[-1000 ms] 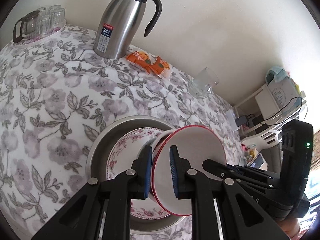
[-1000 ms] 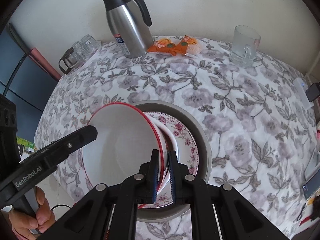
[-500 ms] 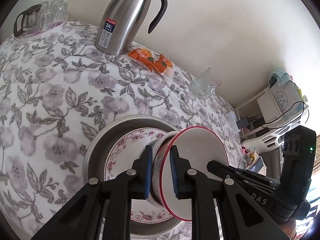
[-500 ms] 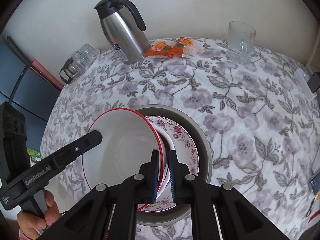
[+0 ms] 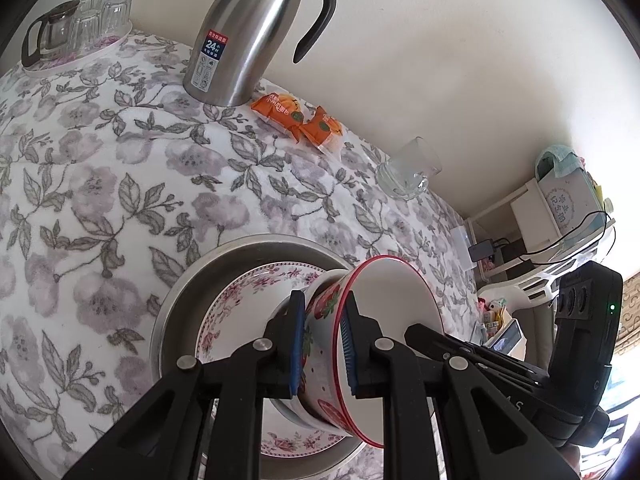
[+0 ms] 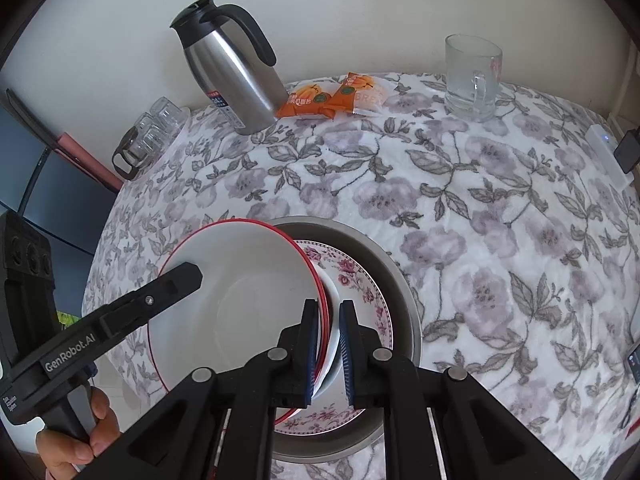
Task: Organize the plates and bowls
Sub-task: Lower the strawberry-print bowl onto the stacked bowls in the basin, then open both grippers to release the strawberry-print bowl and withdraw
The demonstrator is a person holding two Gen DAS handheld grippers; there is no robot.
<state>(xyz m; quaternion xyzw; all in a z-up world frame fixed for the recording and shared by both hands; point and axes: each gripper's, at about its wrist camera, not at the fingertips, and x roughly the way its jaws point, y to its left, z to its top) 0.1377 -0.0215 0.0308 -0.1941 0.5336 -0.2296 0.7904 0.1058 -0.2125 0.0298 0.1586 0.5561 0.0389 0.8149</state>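
Observation:
A white bowl [image 5: 400, 312] with a red rim and strawberry-printed outside hangs tilted over a pink floral plate [image 5: 248, 296]. The plate lies in a round metal basin [image 5: 188, 292]. My left gripper [image 5: 323, 344] is shut on the bowl's wall, one pad inside and one outside. In the right wrist view the bowl [image 6: 240, 280] shows its white inside. My right gripper [image 6: 328, 344] straddles the opposite rim; its jaws are opening, with the rim still between the pads and touching them. The plate [image 6: 360, 280] and basin [image 6: 400, 280] lie underneath.
On the floral tablecloth [image 6: 480, 240] stand a steel thermos jug [image 6: 236, 80], two orange snack packets [image 6: 332, 96], a glass mug [image 6: 474, 78] and a tray of glasses [image 5: 76, 28]. A hand [image 6: 76, 440] holds the left gripper. Shelves and cables [image 5: 560, 216] are beyond the table's right edge.
The bowl has tipped further on edge in the left wrist view, so its strawberry outside now shows. The right jaws stand slightly wider. Both hands have barely shifted.

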